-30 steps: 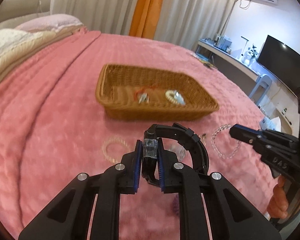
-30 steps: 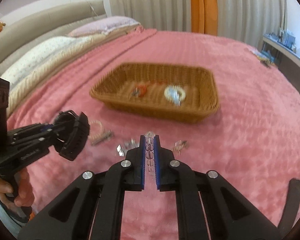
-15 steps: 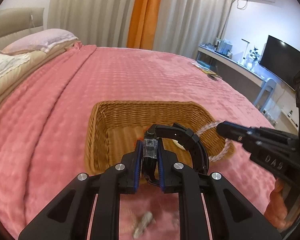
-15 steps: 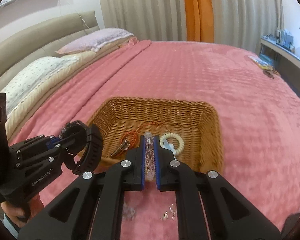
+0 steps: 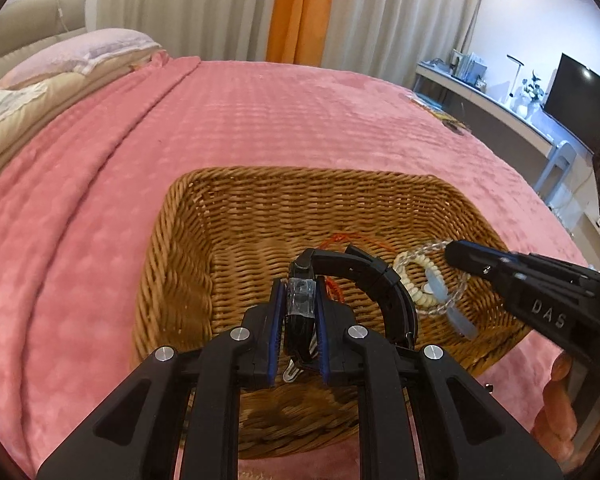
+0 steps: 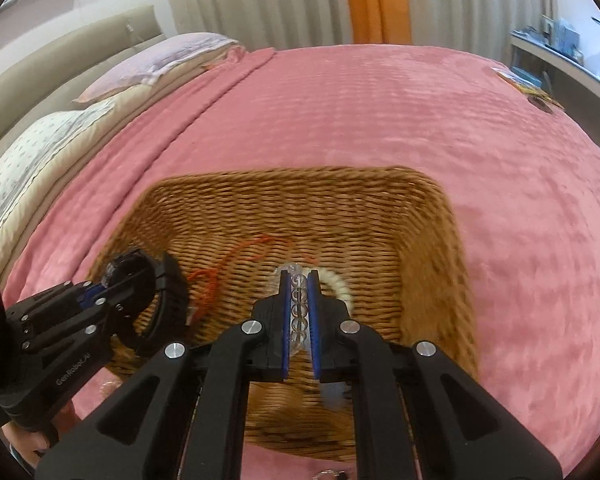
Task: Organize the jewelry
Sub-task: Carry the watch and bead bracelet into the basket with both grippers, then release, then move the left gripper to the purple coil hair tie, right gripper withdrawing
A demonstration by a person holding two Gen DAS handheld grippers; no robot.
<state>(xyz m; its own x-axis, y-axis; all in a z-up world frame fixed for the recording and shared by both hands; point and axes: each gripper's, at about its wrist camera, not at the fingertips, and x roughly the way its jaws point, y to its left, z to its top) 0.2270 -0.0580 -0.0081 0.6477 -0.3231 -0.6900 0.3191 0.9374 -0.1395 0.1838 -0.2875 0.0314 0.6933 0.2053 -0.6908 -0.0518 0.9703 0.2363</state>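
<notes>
A brown wicker basket (image 5: pixel 188 248) (image 6: pixel 432 248) sits on the pink bedspread. My left gripper (image 5: pixel 298 284) is shut on a black watch (image 5: pixel 364 276) and holds it over the basket's near left part; it also shows in the right wrist view (image 6: pixel 112 280). My right gripper (image 6: pixel 299 280) is shut on a clear bead bracelet (image 6: pixel 298 304) (image 5: pixel 432 246) and holds it over the basket's right part. In the basket lie a white bead bracelet (image 5: pixel 420 292) (image 6: pixel 340 284) and a red cord piece (image 6: pixel 236 256) (image 5: pixel 340 238).
The pink bedspread (image 5: pixel 260 120) spreads all around the basket. Pillows (image 6: pixel 60 128) lie at the far left. A desk with a dark screen (image 5: pixel 576 96) stands off the bed at the right. Small jewelry pieces (image 6: pixel 332 473) lie on the bedspread near the basket's front edge.
Both grippers have moved forward from above the bedspread to over the basket, each still holding its piece. The basket now fills the lower middle of both views.
</notes>
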